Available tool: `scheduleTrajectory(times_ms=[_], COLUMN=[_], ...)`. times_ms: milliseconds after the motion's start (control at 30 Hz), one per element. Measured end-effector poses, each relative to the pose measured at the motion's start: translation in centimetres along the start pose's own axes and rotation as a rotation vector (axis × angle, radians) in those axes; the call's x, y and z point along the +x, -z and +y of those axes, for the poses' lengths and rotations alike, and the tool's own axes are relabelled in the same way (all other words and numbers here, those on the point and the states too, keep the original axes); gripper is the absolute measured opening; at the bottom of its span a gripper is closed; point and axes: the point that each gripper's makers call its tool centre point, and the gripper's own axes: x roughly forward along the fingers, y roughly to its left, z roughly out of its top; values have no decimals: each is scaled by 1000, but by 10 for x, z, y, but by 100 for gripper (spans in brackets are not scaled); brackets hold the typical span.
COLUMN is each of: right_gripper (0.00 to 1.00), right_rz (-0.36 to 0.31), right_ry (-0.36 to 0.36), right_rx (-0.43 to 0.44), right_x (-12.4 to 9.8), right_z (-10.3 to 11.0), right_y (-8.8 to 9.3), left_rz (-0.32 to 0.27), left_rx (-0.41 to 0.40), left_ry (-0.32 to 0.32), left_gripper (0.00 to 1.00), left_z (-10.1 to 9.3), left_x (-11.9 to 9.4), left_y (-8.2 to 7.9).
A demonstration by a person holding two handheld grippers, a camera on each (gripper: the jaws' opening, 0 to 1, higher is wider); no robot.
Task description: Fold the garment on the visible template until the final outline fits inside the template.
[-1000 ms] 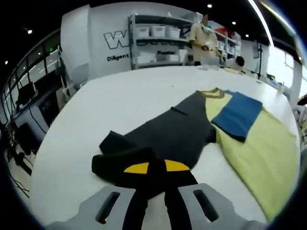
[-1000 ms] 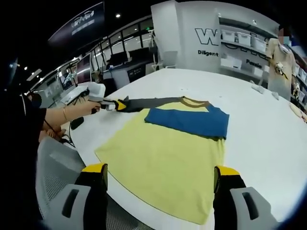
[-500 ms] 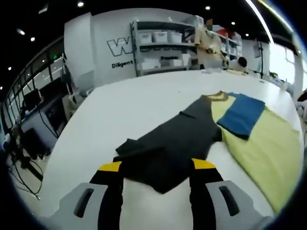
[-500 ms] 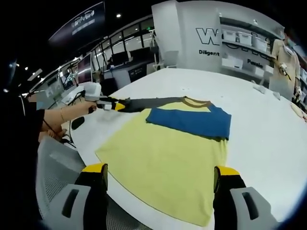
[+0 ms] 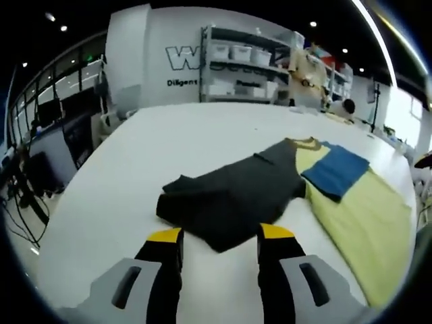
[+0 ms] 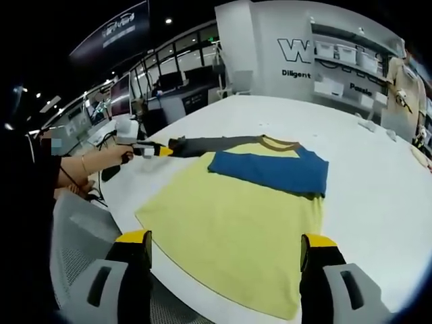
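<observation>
The yellow shirt body (image 5: 364,223) runs out of the left gripper view at the right edge, so its hem is cut off. In the right gripper view, its near hem (image 6: 223,297) dips behind the right gripper (image 6: 225,253) between the jaws. The folded blue sleeve (image 6: 270,170) covers part of the chest. The dark sleeve (image 5: 236,196) bunches, hiding its cuff. Wall lettering (image 5: 196,57) is cut by shelves (image 5: 250,64).

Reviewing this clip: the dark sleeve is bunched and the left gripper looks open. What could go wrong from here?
1. The dark grey sleeve lies in a rumpled heap past the yellow body, so it may fold unevenly and stick out of the outline.
2. The left gripper is open just short of that heap; closing there could pinch several layers.
3. The folded blue sleeve could slip if the body gets tugged.
</observation>
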Motion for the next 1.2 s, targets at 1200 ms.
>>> scheduleTrajectory(times_ms=[1200], right_gripper=[88], right_rz=[22], right_ry=[15], right_rx=[11], right_x=[-2], right_z=[-4], right_y=[11], left_rz=[-28], left_rx=[-257], left_ry=[38], left_gripper=[23], left_z=[-3], left_x=[5], left_y=[-12])
